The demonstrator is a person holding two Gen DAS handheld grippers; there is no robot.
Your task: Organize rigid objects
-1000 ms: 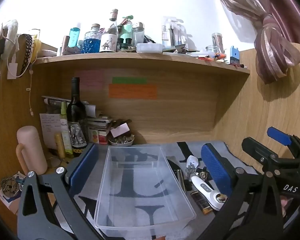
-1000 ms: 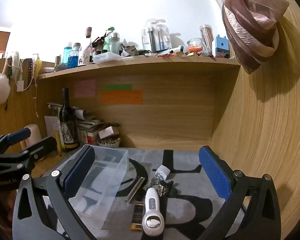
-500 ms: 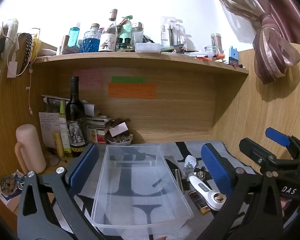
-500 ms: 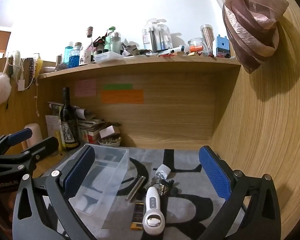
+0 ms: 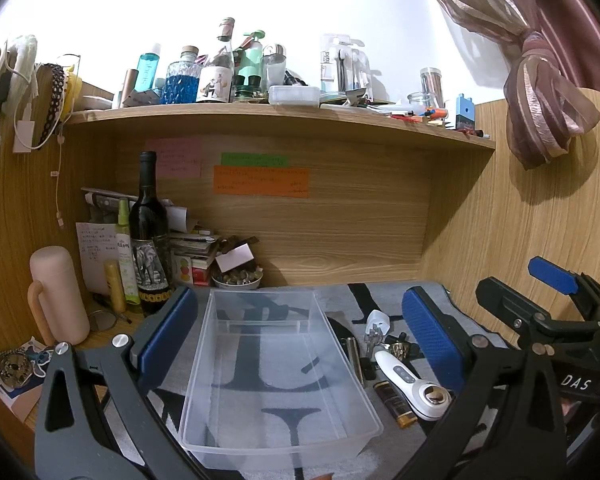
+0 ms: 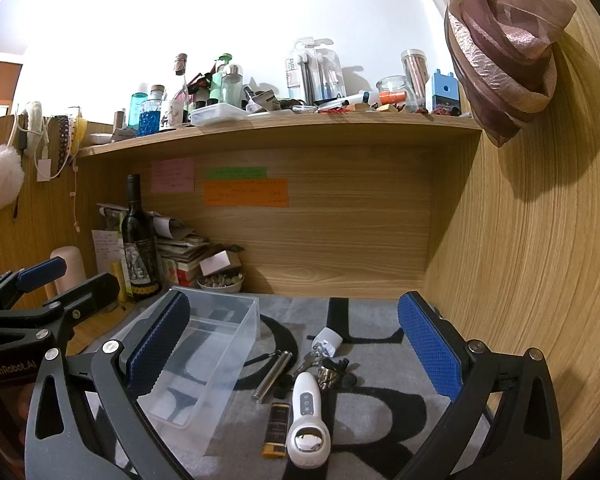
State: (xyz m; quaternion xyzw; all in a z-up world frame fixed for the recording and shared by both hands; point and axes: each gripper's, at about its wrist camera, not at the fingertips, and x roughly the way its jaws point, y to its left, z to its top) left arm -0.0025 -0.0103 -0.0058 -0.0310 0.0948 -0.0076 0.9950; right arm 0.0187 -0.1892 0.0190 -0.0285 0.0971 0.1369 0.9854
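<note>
Both claws are wide open and hold nothing. Left claw hangs over the clear bin, with a blue pad on each side of it. Right claw hangs over a small pile on the grey mat, just right of the bin. Nearest in the pile is a white gadget, with a little brown tube touching its left side. A bit farther lies a silver stick, then some keys and a white plug. The bin has nothing inside. Far back on the left stand a dark bottle, a pink mug and a small bowl. Up high, a shelf is full of bottles
</note>
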